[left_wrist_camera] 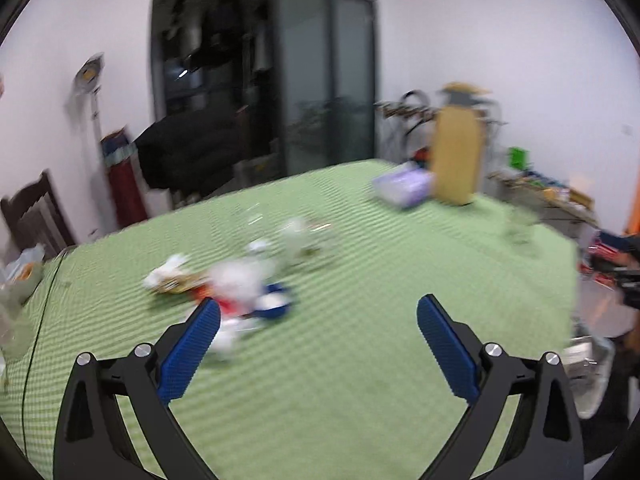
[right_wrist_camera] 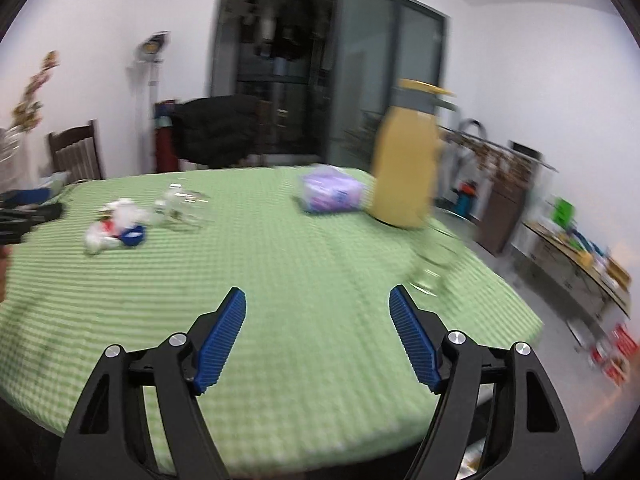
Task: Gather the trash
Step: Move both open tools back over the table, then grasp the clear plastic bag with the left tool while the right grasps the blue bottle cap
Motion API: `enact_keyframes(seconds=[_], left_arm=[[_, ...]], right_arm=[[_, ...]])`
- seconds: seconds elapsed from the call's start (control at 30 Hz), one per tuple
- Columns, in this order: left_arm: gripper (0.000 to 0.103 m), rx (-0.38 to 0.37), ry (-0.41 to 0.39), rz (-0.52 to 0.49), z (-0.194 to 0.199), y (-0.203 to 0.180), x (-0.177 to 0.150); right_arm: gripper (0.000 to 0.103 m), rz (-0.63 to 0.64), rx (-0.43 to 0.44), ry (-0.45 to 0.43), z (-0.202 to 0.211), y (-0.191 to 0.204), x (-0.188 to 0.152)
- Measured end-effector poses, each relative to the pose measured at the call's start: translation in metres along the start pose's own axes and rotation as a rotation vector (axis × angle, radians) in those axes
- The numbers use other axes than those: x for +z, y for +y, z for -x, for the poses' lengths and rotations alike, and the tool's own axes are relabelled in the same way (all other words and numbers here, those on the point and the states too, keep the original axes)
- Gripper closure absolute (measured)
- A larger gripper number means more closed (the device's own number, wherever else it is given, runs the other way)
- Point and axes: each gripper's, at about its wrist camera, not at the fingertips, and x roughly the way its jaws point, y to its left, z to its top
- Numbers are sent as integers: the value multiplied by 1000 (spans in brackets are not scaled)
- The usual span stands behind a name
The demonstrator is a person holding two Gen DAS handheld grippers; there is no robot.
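Both my tongs are wide apart and hold nothing: my left gripper (left_wrist_camera: pixel 318 312) and my right gripper (right_wrist_camera: pixel 318 304) hang over the near edge of the green table (right_wrist_camera: pixel 304 264). I am going toward the trash pile (left_wrist_camera: pixel 236 286), white scraps and a blue bit, near the table's left edge. Next I should get 1 gripper around a scrap and squeeze it.
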Motion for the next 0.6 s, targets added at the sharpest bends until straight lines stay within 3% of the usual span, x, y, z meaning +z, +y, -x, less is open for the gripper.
enact_keyframes(seconds=[0.1,0.3,0.43,0.5,0.53,0.6], left_arm=[[9,63,41,-6,-35,35,-8],[15,45,199,72,-97,75,-26],[35,12,260,172,-110,97,-36],[50,-22,258,215,-111,104,-38],[65,-39,252,236,-111,106,-39],[68,-37,247,270,-108,107,-42]], right_arm=[[31,81,68,12,-28,39,7],[31,171,194,25,-64,103,18],[31,184,254,26,-80,127,27],[31,181,294,47,-91,139,34],[31,180,310,60,-96,144,38],[31,182,342,90,-110,159,45]])
